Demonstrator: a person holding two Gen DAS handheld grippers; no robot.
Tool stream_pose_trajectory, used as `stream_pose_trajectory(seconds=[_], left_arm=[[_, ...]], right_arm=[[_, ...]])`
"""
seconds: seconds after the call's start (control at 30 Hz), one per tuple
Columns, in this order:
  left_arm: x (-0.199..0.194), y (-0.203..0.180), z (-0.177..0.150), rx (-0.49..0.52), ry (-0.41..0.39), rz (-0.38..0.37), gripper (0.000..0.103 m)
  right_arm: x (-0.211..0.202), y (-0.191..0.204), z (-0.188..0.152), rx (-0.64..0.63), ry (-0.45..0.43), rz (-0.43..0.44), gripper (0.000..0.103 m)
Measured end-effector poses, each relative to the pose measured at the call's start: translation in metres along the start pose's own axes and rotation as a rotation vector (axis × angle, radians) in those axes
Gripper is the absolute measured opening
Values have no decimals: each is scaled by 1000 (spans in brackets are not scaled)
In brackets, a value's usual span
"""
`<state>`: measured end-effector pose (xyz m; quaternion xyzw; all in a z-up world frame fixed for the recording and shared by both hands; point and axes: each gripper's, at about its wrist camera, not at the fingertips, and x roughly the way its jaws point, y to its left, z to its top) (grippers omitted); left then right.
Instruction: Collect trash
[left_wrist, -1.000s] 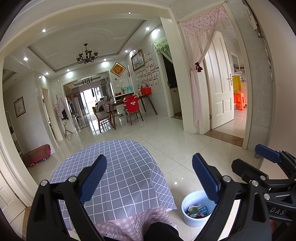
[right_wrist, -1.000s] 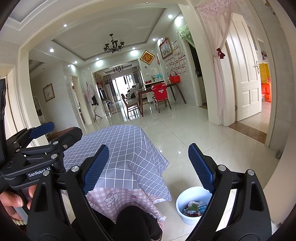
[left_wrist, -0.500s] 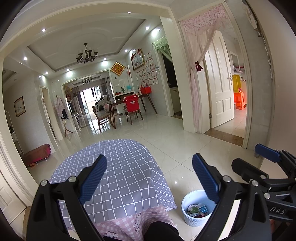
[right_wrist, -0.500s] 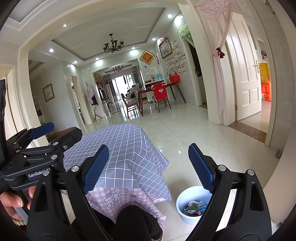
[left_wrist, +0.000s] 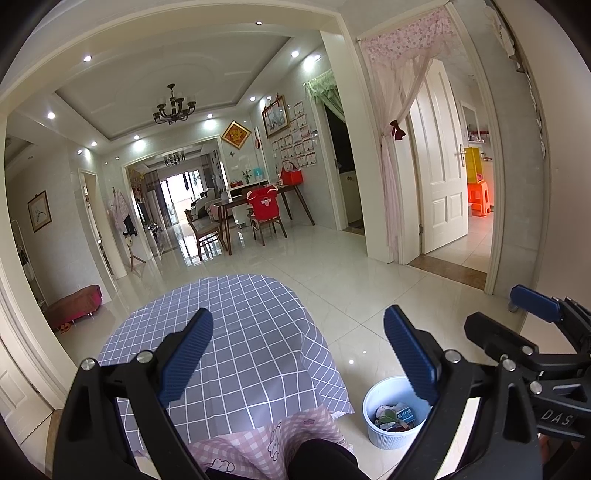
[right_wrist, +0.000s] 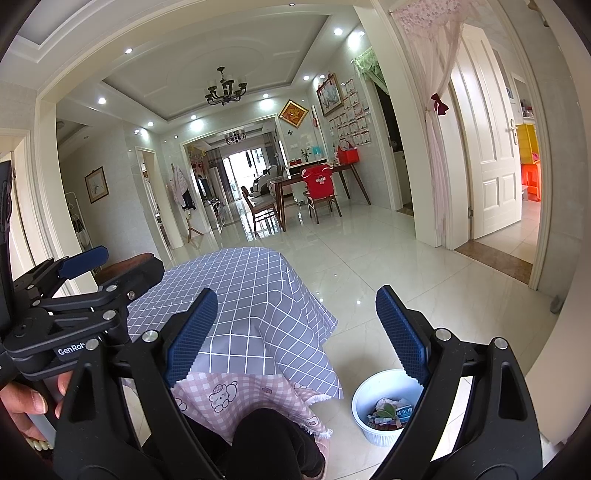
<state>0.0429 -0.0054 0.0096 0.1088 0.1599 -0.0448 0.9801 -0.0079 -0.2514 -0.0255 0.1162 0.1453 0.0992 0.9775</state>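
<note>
Bin (right_wrist: 373, 430) just beside tablecloth (right_wrist: 258, 295) hem, apparently.

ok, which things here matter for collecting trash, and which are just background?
Job:
- white bin on the floor, scraps inside
- left claw, open, nothing in it
- right claw, open, nothing in it

Background:
- checked tablecloth
- dining table
- red-covered chair
- chandelier

White bin (left_wrist: 373, 424) lower right: rim partly hidden behind gripper finger; trash (right_wrist: 388, 413) items inside too small to identify. Table under grey checked cloth (left_wrist: 236, 339) concealed. Person's knee (right_wrist: 273, 439) cut off at bottom edge
</note>
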Motion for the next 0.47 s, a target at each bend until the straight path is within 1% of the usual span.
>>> stream_pose_trajectory(seconds=[0.2,0.47], left_arm=[[0,1,-2,0,4,0,92],[13,17,-14,-20,48,8,93]], right_arm=[[-1,3,-3,1,2,-1,86],[3,11,-12,3,14,-13,87]])
